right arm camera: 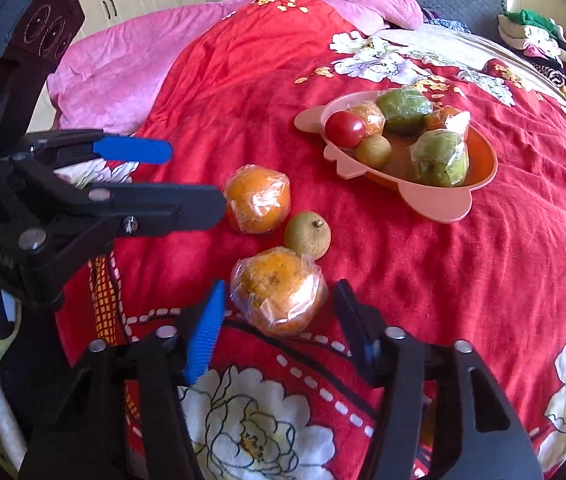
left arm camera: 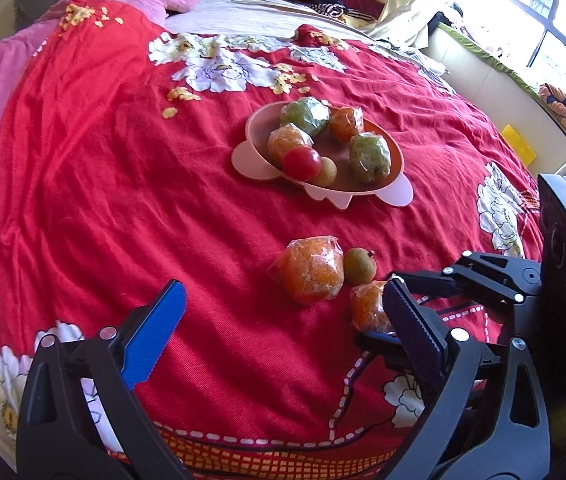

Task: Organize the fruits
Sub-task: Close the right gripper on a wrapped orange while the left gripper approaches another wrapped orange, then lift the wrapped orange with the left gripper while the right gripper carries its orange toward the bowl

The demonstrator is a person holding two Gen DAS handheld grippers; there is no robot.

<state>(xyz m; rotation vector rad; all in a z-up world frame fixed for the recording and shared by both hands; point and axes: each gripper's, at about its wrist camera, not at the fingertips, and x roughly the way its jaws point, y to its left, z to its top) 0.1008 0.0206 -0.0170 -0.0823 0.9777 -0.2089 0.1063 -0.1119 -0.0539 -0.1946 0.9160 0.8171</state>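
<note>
Wrapped orange (right arm camera: 279, 294) sits between right claw's (right arm camera: 279, 320) parted fingers, longan (right arm camera: 307, 234) touching behind.

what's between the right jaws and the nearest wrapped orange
Nothing visible. The right gripper has its jaws on either side of the nearest wrapped orange, with small gaps to the pads and only red blanket around it. The small brown fruit sits just behind it, toward the pink plate.

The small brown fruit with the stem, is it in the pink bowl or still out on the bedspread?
Out. The small brown fruit lies on the red bedspread, between two wrapped oranges, short of the pink bowl.
</note>
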